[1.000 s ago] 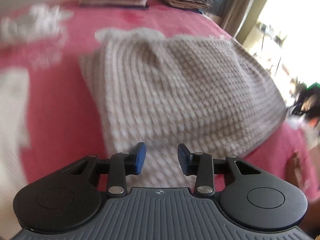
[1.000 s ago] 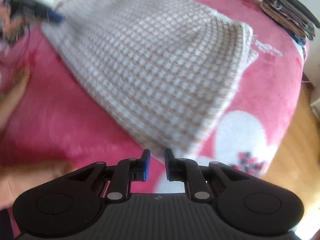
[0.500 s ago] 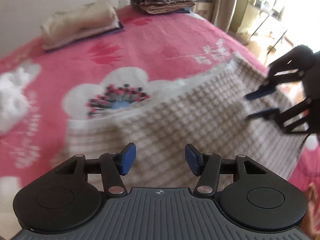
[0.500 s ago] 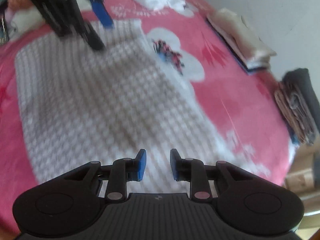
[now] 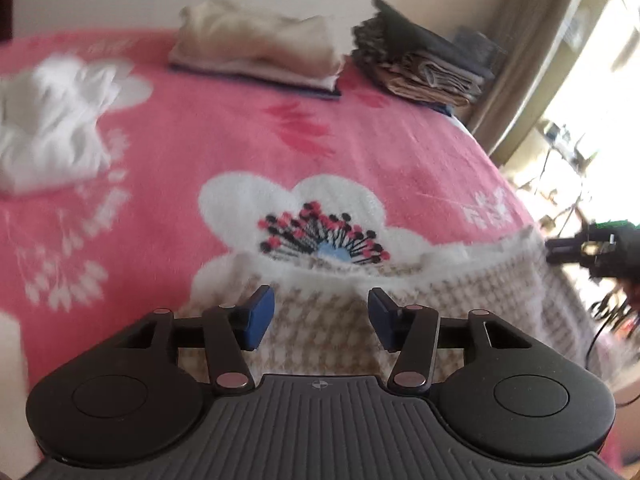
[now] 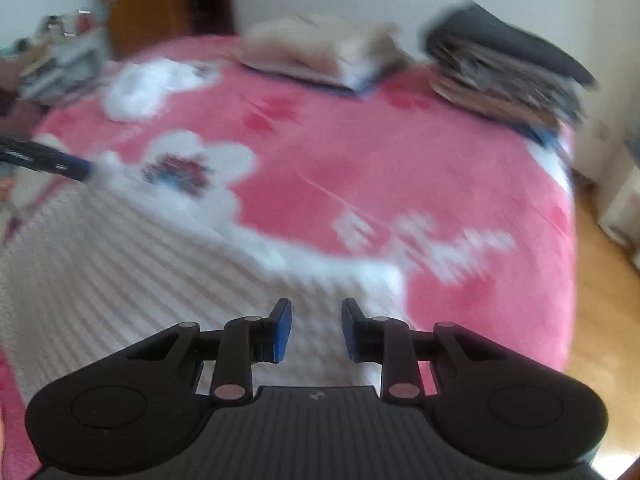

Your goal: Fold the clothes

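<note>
A beige-and-white checked knit garment (image 5: 460,292) lies flat on the pink flowered blanket (image 5: 224,152). My left gripper (image 5: 320,300) hovers open over its far edge, at the left part, with nothing between the blue pads. My right gripper (image 6: 315,312) is over the garment (image 6: 140,260) near its far right corner, jaws apart and empty. Each gripper shows in the other's view: the right gripper (image 5: 560,250) at the garment's right edge, and a blue-tipped finger (image 6: 60,162) of the left one at the far left corner.
At the far side of the bed lie a crumpled white cloth (image 5: 52,128), a folded beige pile (image 5: 260,48) and a dark folded stack (image 5: 428,64). The bed's right edge drops to a wooden floor (image 6: 600,320). Curtains and a bright window stand at the right.
Both grippers moved from the garment's near side across it to its far edge, now facing the piles at the back. The right jaws widened a little. The garment looks flatter.
</note>
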A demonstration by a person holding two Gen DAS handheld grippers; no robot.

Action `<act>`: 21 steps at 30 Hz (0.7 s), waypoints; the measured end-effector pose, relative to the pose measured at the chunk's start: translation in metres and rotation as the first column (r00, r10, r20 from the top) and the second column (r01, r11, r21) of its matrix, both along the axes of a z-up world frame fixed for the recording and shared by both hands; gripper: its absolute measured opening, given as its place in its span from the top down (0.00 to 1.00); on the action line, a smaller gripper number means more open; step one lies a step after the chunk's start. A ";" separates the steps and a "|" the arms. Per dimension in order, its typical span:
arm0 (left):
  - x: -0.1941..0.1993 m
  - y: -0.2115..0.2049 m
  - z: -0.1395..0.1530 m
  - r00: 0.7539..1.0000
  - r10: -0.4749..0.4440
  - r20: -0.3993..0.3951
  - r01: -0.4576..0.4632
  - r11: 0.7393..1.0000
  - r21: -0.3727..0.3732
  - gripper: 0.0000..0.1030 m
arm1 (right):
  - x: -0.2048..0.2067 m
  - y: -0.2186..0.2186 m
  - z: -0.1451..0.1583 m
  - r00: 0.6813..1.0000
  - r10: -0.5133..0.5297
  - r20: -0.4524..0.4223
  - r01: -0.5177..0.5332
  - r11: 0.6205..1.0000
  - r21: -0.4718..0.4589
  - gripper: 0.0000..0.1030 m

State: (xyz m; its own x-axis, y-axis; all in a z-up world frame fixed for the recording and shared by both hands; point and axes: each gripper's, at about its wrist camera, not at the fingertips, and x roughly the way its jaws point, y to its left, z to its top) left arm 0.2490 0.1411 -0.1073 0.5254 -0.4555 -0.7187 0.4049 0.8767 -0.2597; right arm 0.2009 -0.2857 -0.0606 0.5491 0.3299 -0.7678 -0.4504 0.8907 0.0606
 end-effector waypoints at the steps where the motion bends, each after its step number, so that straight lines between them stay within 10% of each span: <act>1: 0.000 0.000 -0.007 1.000 0.015 -0.001 -0.015 1.000 0.019 0.49 | 0.003 0.003 -0.004 1.000 0.006 0.002 -0.006 1.000 -0.004 0.73; 8: 0.003 0.006 -0.004 0.995 0.095 0.012 -0.095 0.995 -0.016 0.49 | 0.029 -0.042 -0.017 0.951 -0.306 -0.032 0.305 0.952 -0.029 0.75; 16: -0.018 -0.077 0.006 0.979 -0.171 0.112 0.156 0.979 0.129 0.47 | 0.025 0.054 0.008 0.990 0.134 0.031 -0.136 0.989 0.066 0.76; 21: -0.009 -0.107 -0.018 0.991 -0.104 0.082 0.086 0.976 0.199 0.42 | 0.040 0.105 -0.032 0.999 0.046 0.011 -0.045 0.992 -0.117 0.68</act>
